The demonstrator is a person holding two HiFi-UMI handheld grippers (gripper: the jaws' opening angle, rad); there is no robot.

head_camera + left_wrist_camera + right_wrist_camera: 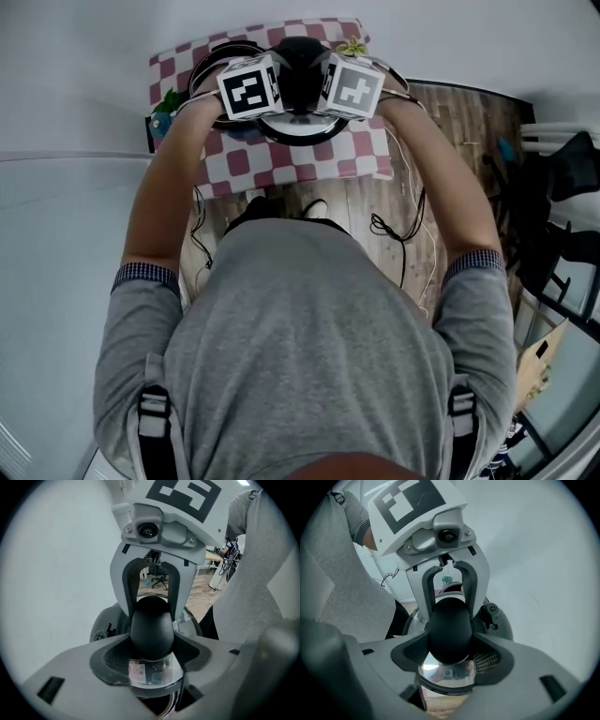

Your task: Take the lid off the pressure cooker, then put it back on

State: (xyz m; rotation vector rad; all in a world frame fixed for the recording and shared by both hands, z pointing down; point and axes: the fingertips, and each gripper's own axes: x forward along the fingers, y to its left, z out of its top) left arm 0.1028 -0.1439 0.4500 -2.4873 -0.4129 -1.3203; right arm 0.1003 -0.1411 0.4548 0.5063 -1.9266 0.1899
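The pressure cooker lid (302, 133) is a round metal dome with a dark rim and a black knob (300, 58) on top. It hangs over the checkered table (234, 161). My left gripper (274, 89) and right gripper (328, 89) face each other and both clasp that knob. In the left gripper view my left gripper (152, 641) is shut round the knob (151, 625), with shiny lid metal (154, 674) below it. In the right gripper view my right gripper (450, 644) is shut on the knob (450, 625), and a black valve (491, 611) sits on the dome. The pot is hidden under the lid.
A small green thing (354, 45) lies at the table's far edge and a blue-green thing (169, 101) at its left edge. Loose cables (405, 230) trail over the wooden floor (450, 122). Dark chairs (562, 178) stand at the right. A white wall runs along the left.
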